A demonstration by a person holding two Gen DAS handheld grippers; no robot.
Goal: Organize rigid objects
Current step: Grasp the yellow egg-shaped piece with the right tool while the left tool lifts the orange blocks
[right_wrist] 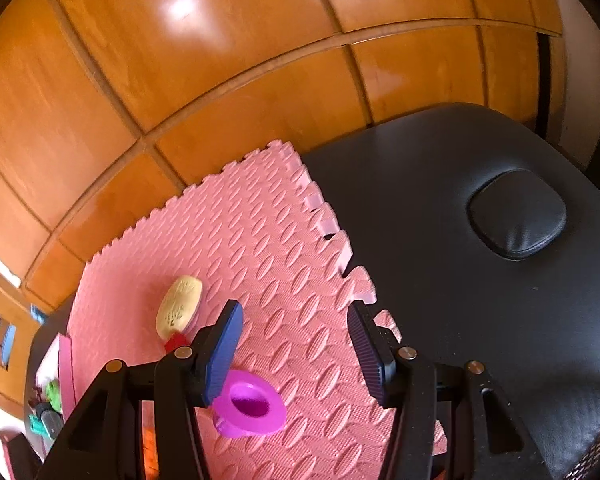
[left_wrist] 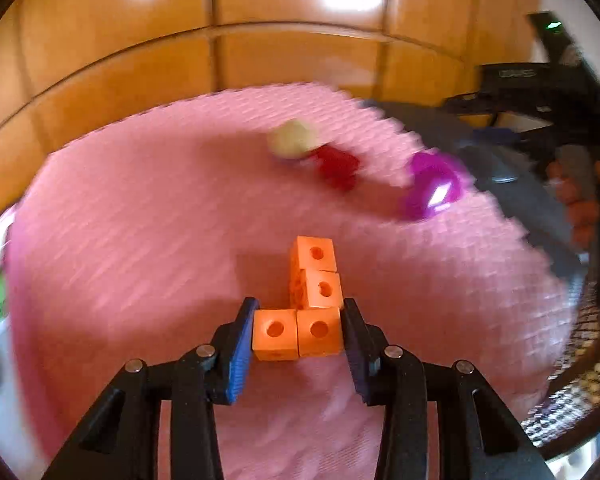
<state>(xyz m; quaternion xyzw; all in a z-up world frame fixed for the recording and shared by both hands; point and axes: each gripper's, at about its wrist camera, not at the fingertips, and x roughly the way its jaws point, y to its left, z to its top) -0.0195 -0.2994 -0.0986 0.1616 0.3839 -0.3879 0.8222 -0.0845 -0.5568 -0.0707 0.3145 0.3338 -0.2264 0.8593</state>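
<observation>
Left wrist view: my left claw (left_wrist: 298,330), tilted downward, pinches the orange plastic L-shaped linked-cube piece (left_wrist: 310,304); my right claw (right_wrist: 294,344) hovers spread, empty.

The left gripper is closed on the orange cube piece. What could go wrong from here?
1. The left gripper clamps only the two nearest cubes of the orange cube piece; the unsupported far cubes might tilt or detach on lifting.
2. The open right gripper hangs by the purple ring and might knock it.
</observation>
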